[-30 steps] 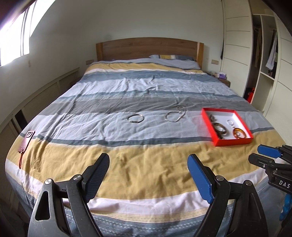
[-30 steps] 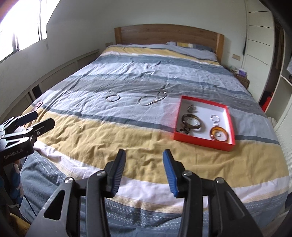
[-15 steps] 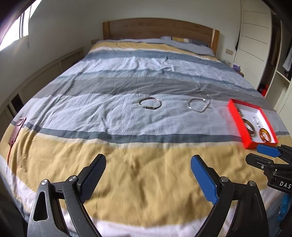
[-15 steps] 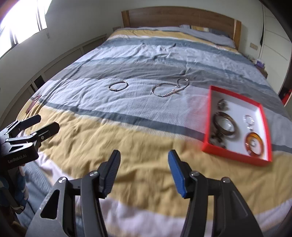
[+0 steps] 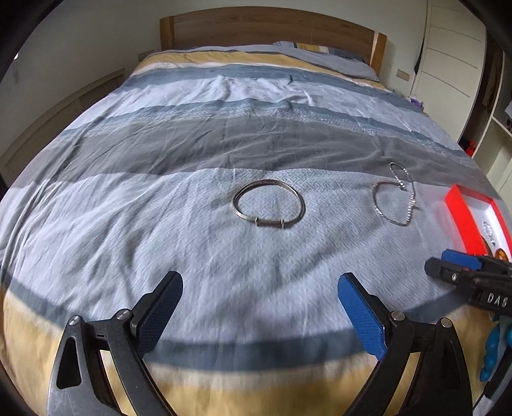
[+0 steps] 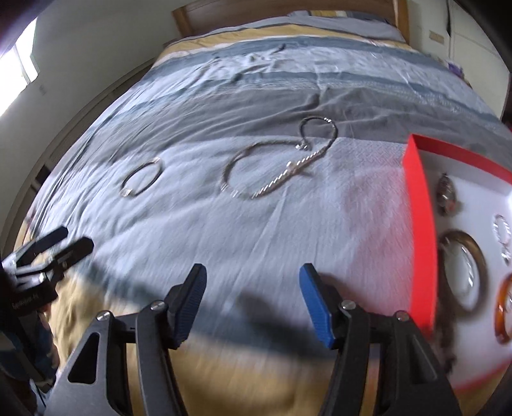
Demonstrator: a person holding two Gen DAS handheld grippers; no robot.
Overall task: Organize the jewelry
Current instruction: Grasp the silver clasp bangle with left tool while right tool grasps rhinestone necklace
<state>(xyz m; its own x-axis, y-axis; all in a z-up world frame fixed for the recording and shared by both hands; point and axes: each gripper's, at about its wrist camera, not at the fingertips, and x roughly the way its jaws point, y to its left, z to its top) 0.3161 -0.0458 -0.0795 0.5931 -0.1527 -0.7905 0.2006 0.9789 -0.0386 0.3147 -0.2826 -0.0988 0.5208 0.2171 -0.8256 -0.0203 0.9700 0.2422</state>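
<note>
A silver bangle (image 5: 269, 204) (image 6: 141, 180) lies on the pale blue stripe of the bedspread, straight ahead of my left gripper (image 5: 260, 289). That gripper's jaws are opening wide with nothing between them. To the right of the bangle lies a silver chain necklace (image 5: 395, 198) (image 6: 281, 160), looped on itself, ahead of my right gripper (image 6: 252, 283). Its jaws are opening too, and they are empty. A red-rimmed white tray (image 5: 460, 217) (image 6: 419, 230) at the right holds several bracelets and rings. Each gripper shows at the edge of the other's view.
The striped bedspread (image 5: 224, 144) covers the whole bed up to a wooden headboard (image 5: 268, 25). A white wardrobe (image 5: 454, 48) stands at the right. A low panelled wall (image 5: 64, 99) runs along the left side of the bed.
Both grippers have come forward and down over the bed, so the bangle, the necklace and the tray look much larger. The right gripper's jaws have spread wider, the left's slightly.
</note>
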